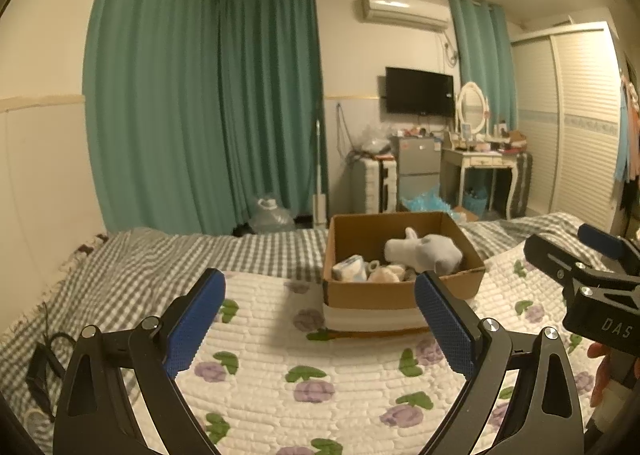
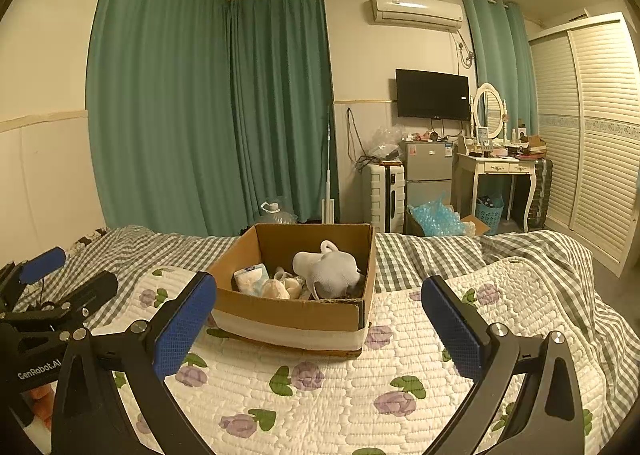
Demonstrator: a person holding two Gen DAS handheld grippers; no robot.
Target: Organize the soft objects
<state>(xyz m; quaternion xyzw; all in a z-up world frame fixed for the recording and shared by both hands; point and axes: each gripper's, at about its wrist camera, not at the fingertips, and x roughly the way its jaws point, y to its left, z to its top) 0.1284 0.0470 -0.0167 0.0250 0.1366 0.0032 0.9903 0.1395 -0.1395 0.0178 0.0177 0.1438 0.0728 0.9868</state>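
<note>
A brown cardboard box stands on the flowered quilt. Inside lie a grey plush toy, a white and blue soft pack and a beige plush. My left gripper is open and empty, held above the quilt in front of the box. My right gripper is open and empty, also in front of the box. The right gripper shows at the right edge of the left wrist view. The left gripper shows at the left edge of the right wrist view.
The white quilt with purple flowers lies over a grey checked bedsheet. Beyond the bed are green curtains, a small fridge, a white dressing table and a louvred wardrobe.
</note>
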